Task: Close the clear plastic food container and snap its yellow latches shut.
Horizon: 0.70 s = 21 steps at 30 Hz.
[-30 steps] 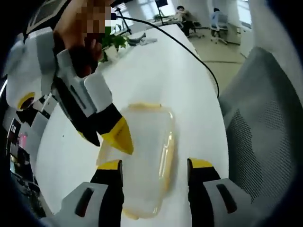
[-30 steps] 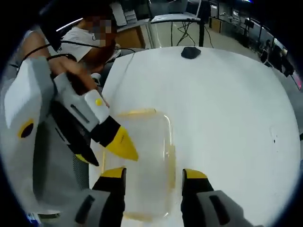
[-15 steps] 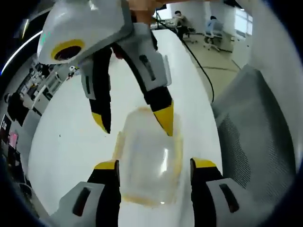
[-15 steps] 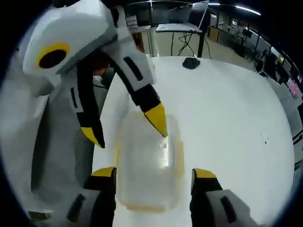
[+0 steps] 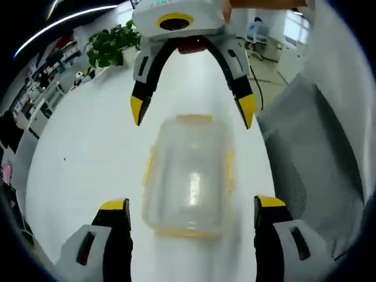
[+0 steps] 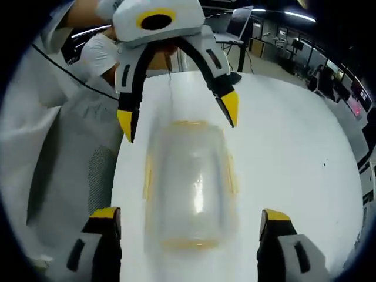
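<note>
An open-plan office: long white table (image 5: 88,153), grey mesh chair (image 5: 317,176), potted plant (image 5: 111,47), ceiling strip lights, distant desks with monitors (image 6: 238,23)

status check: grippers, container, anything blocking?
Both grippers open: left, right, facing each other across the container. Container on white table, lid on, untouched. Nothing blocking.

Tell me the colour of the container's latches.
Yellow, on the clear container; latches show best in the left gripper view.
</note>
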{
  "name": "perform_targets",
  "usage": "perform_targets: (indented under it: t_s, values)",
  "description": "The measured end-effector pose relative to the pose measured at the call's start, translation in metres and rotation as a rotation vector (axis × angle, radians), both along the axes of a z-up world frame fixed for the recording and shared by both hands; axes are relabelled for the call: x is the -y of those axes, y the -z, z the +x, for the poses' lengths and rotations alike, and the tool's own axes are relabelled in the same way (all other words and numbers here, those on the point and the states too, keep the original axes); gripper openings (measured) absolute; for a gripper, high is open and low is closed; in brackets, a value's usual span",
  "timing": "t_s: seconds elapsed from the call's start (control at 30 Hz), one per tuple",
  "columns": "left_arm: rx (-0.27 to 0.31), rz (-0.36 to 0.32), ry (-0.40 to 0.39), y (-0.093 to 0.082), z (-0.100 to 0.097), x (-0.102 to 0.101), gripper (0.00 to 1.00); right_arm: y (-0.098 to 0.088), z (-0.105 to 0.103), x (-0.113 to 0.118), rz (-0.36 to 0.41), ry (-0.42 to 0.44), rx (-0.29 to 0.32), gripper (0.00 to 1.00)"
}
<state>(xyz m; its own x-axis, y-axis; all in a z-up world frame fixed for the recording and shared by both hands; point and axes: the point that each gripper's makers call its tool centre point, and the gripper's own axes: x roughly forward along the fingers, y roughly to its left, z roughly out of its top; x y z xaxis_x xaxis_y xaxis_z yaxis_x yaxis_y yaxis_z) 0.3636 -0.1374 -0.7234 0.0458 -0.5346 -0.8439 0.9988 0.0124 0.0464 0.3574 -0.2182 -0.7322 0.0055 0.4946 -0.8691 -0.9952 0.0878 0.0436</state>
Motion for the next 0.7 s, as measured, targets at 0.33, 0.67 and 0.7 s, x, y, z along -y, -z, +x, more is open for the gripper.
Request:
perform_targets:
  t_s: [0.33,0.67,0.7]
  values:
    - [-0.011,0.012,-0.019,0.025,0.001,-0.007,0.81,0.019,0.0,0.006,0.0,0.03,0.004,0.87]
    - [0.036,0.005,-0.016,0.032,0.004,-0.008,0.75,0.026,-0.001,-0.004,-0.021,-0.034,0.046,0.77]
    - [0.036,-0.002,-0.02,0.031,0.003,-0.009,0.75,0.026,-0.001,-0.004,-0.015,-0.037,0.047,0.77]
